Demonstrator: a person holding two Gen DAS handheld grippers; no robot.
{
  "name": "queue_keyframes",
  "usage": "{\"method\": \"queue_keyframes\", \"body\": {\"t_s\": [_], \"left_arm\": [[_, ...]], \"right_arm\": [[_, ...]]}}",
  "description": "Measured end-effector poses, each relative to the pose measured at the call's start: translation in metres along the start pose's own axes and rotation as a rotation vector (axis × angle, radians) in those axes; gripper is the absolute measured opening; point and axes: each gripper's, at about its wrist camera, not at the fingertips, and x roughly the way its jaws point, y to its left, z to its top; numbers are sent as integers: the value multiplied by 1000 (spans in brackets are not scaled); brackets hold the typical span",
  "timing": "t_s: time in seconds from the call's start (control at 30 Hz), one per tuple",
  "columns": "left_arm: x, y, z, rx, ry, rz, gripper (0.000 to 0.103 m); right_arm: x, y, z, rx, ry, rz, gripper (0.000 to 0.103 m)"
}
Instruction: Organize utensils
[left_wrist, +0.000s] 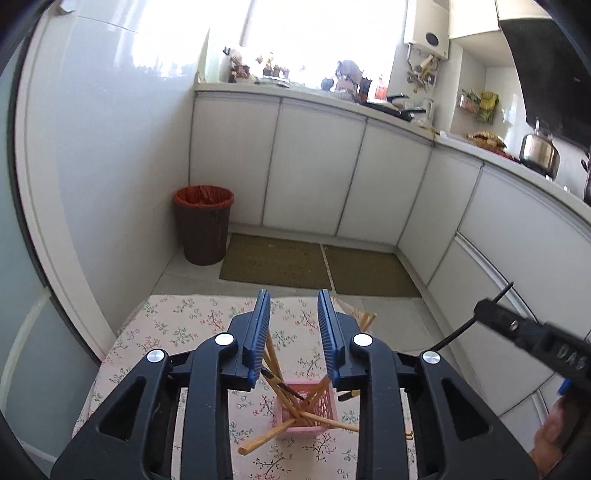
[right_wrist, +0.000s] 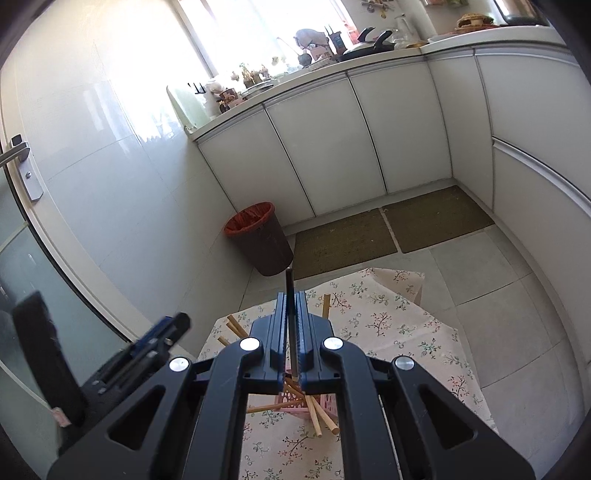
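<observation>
Left tongs (left_wrist: 293, 306) gape empty; right tongs (right_wrist: 291, 306) pinch dark chopstick (right_wrist: 289, 288).

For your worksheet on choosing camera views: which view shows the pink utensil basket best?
The left wrist view: the pink basket shows between the open fingers of the left tool, with its lattice wall and chopsticks inside. In the right wrist view the right tool hides most of it; only the lower lattice shows.

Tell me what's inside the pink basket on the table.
The pink basket holds several wooden chopsticks, crossed and leaning out over its rim. Its bottom and the chopsticks' lower ends are hidden by the gripper bodies.
</observation>
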Motion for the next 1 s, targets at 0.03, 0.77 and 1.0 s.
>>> {"method": "queue_keyframes", "body": {"t_s": [0.03,0.77,1.0], "left_arm": [[-8,4,3,-12,-19,11,29],[-77,38,15,-70,-167,209,71],[-127,4,-5,13,-212,299,96]], "right_arm": [[3,3,-3,-9,1,-8,5],[2,54,-16,-133,-51,-74,9],[-81,53,-37,-187,-172,-290,60]]}}
